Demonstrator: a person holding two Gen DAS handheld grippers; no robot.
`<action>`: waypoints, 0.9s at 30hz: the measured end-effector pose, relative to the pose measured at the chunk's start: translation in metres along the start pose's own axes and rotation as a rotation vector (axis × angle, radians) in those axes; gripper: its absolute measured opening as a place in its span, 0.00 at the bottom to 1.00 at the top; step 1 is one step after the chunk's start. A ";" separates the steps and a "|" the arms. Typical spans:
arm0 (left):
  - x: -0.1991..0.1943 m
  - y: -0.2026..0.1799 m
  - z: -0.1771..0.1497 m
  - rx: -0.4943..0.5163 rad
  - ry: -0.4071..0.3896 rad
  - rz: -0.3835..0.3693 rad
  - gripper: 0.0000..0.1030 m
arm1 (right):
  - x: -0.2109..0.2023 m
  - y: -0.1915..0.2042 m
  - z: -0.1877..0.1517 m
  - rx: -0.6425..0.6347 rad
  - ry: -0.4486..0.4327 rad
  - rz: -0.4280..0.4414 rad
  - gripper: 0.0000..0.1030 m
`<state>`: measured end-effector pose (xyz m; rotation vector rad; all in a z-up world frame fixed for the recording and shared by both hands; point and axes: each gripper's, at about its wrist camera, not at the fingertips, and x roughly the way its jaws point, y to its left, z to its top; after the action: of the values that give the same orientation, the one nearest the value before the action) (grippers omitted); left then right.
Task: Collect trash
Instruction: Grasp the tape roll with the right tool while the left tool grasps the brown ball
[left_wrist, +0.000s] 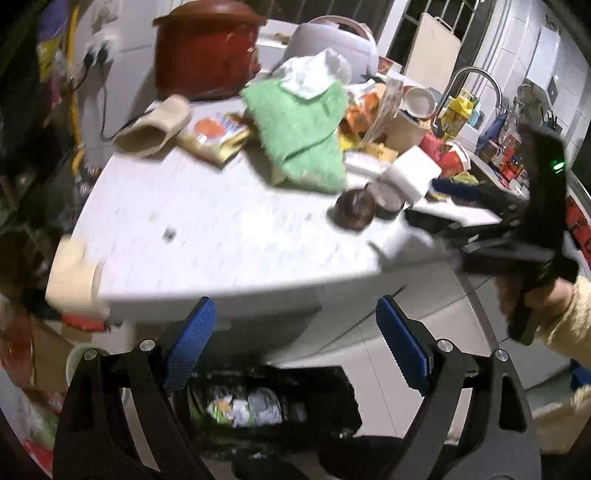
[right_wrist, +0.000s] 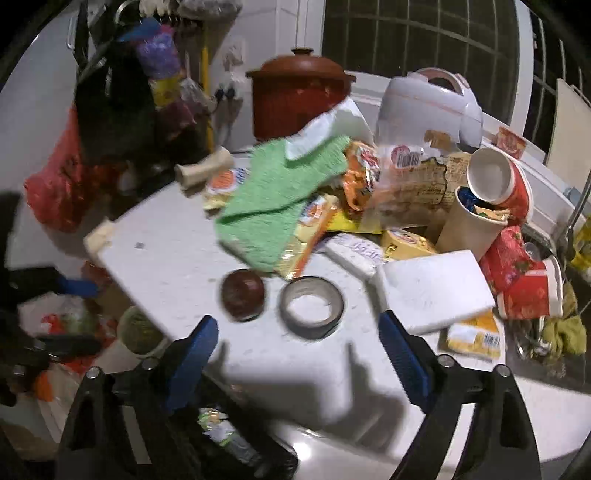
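My left gripper (left_wrist: 295, 339) stands open over the table's front edge, with nothing between its blue pads. Under it a black trash bin (left_wrist: 258, 402) holds wrappers. My right gripper (right_wrist: 299, 354) is also open and empty, just short of a brown round object (right_wrist: 242, 293) and a tape roll (right_wrist: 312, 306). Further back on the white table (right_wrist: 166, 251) lie a green cloth (right_wrist: 273, 195), snack packets (right_wrist: 314, 221), a white foam block (right_wrist: 436, 291) and paper cups (right_wrist: 491, 184). The bin (right_wrist: 229, 435), with a plastic bottle in it, shows below the right gripper's fingers.
A red pot (left_wrist: 207, 48) and a white rice cooker (left_wrist: 332, 40) stand at the back of the table. To the right are a sink with a tap (left_wrist: 476, 77) and a red cup (right_wrist: 532, 295). Bags hang on the left wall (right_wrist: 55, 184). A cream sleeve (left_wrist: 565, 306) shows at the right.
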<state>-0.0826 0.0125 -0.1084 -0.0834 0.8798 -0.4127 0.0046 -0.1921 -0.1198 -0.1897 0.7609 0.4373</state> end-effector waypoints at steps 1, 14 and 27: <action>0.001 -0.003 0.003 0.005 -0.007 0.000 0.84 | 0.006 -0.001 0.000 0.006 0.009 0.006 0.75; 0.008 -0.014 0.019 0.024 -0.015 0.020 0.84 | 0.051 -0.011 0.009 0.012 0.067 0.098 0.48; 0.041 -0.043 0.051 0.153 -0.045 0.008 0.84 | -0.051 -0.043 0.007 0.218 -0.048 0.188 0.48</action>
<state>-0.0344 -0.0473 -0.0956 0.0514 0.8010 -0.4676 -0.0039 -0.2446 -0.0785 0.0965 0.7758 0.5311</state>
